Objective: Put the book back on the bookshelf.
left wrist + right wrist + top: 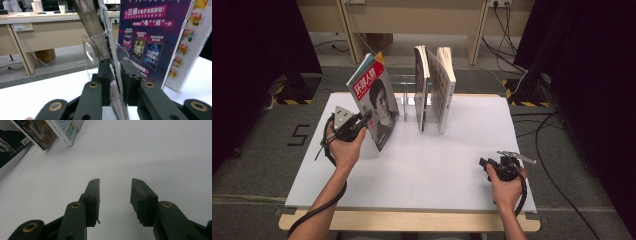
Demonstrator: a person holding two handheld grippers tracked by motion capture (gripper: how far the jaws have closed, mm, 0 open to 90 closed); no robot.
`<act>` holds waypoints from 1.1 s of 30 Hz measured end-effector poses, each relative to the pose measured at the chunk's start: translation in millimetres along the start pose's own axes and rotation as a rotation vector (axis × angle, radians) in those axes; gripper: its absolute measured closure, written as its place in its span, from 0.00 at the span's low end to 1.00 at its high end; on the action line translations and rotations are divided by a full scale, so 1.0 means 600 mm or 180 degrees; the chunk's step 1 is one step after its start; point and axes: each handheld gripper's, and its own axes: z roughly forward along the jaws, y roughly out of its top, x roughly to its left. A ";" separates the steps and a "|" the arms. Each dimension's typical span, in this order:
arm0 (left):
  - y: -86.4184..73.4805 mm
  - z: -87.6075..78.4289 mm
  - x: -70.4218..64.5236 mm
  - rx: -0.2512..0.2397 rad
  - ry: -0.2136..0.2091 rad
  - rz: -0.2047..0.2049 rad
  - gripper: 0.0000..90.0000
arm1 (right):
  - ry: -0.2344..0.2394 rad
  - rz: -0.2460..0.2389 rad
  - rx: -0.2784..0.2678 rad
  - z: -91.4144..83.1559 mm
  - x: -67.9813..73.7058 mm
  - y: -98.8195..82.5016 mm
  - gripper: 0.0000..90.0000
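A white desk (452, 170) carries everything. A magazine (374, 100) with a face on its cover is seen leaning, tilted, near the far left part of the desk, its lower edge resting on the surface. Just beside it, towards the middle of the far edge, two more books (434, 87) are stood upright in a clear plastic stand (91, 51). The left gripper (357, 122) is held against the magazine's near edge; in the left gripper view that edge is seen between the fingers (130, 75), with a narrow gap on one side, so a firm clamp cannot be told. The right gripper (492, 165) is rested near the near right corner, well apart from the books, its fingers (143, 197) spread apart over bare desk.
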 end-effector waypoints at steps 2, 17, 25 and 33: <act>0.002 0.002 -0.001 0.0003 0.0011 0.0010 0.86 | 0.0001 0.0023 -0.0001 0.000 0.000 0.000 0.66; 0.010 0.010 0.006 -0.0025 -0.0054 0.0050 0.88 | 0.0001 -0.0010 0.0011 0.003 0.001 -0.002 0.66; 0.024 0.018 0.004 -0.0050 -0.0093 0.0032 0.86 | 0.0007 0.0005 0.0013 0.001 0.001 -0.001 0.66; 0.020 0.012 -0.008 0.0041 -0.0206 0.0193 0.95 | 0.0016 0.0008 0.0018 0.001 0.001 -0.001 0.66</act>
